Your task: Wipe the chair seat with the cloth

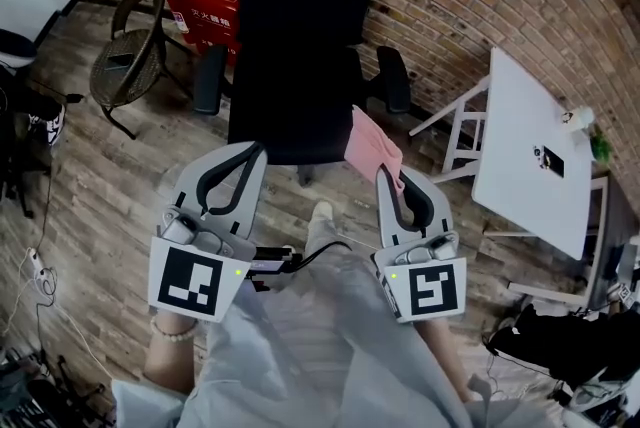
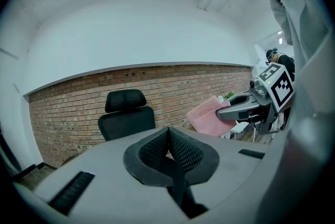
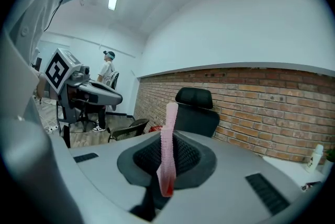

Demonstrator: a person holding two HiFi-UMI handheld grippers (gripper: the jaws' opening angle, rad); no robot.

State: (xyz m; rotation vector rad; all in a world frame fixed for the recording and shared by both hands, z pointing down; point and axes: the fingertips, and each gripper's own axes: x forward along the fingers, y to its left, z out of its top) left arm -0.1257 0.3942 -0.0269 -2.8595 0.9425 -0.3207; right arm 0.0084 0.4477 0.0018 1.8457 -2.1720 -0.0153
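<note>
Right gripper [image 1: 393, 178] pinches a pink fabric cloth [image 1: 372, 146], held up near the right edge of the black high-backed office chair [image 1: 300, 66]. Left gripper [image 1: 256, 154] has its jaws pressed together, empty. Wiping looks unstarted. Lower the cloth flat onto the seat, keep the pinch firm, and sweep edge to edge.

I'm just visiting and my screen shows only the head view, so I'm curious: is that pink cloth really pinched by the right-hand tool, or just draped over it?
Observer: Pinched. The right gripper view shows the pink cloth standing edge-on between the shut fingers of the right gripper.
Visitor: Is the left one holding anything?
Observer: No. In the left gripper view, the fingers of the left gripper meet with nothing between them.
Visitor: Is anyone else in the room?
Observer: Yes. The right gripper view shows a person standing far off in the background.
</note>
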